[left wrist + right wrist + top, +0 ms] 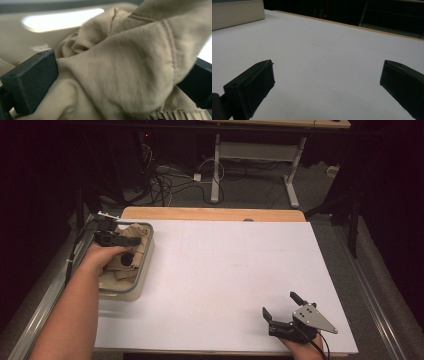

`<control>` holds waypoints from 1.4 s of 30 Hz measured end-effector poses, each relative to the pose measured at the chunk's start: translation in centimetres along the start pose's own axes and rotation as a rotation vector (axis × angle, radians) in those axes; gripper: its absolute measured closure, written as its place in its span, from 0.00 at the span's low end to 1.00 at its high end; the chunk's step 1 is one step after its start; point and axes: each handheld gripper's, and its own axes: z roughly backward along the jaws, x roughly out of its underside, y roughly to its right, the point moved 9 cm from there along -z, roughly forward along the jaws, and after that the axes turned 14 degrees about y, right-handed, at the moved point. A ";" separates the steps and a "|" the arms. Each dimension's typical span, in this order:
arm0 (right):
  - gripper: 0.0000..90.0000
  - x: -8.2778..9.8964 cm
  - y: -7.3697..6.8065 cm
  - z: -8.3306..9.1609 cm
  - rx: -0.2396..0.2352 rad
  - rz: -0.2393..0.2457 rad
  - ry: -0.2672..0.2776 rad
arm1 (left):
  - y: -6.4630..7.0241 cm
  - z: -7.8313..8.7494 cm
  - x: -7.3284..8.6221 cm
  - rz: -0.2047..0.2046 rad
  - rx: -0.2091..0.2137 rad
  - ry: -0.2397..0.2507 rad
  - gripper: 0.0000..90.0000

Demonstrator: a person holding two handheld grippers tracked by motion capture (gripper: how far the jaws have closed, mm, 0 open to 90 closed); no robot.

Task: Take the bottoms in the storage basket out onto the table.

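Observation:
A tan cloth (pixel 134 233) lies bunched in a beige tub (pixel 145 266) at the table's left edge. My left gripper (pixel 129 248) reaches down into the tub. In the left gripper view its jaws stand wide apart, and a thick fold of the cloth (pixel 130 57) fills the gap between them and presses against both pads; the left gripper (pixel 115 75) is open around it. My right gripper (pixel 280 304) rests low over the white sheet near the front right, open, with nothing between its fingers (pixel 252 87).
A white sheet (pixel 225 270) covers most of the wooden table (pixel 210 213). The tub's side (pixel 237 13) shows far off in the right gripper view. Beyond the table stand a desk frame (pixel 216 165) and floor cables (pixel 165 182).

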 end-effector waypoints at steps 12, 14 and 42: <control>0.00 0.1 0.0 0.0 0.001 -0.009 -0.003 | -1.1 -3.7 1.4 0.033 0.020 -0.217 0.00; 0.00 0.1 0.0 0.0 0.002 -0.010 -0.004 | -0.9 -4.2 1.9 0.030 0.031 -0.264 0.00; 0.01 0.4 0.0 0.2 0.007 -0.011 -0.010 | -0.1 -4.9 7.0 -0.099 0.028 -0.526 0.47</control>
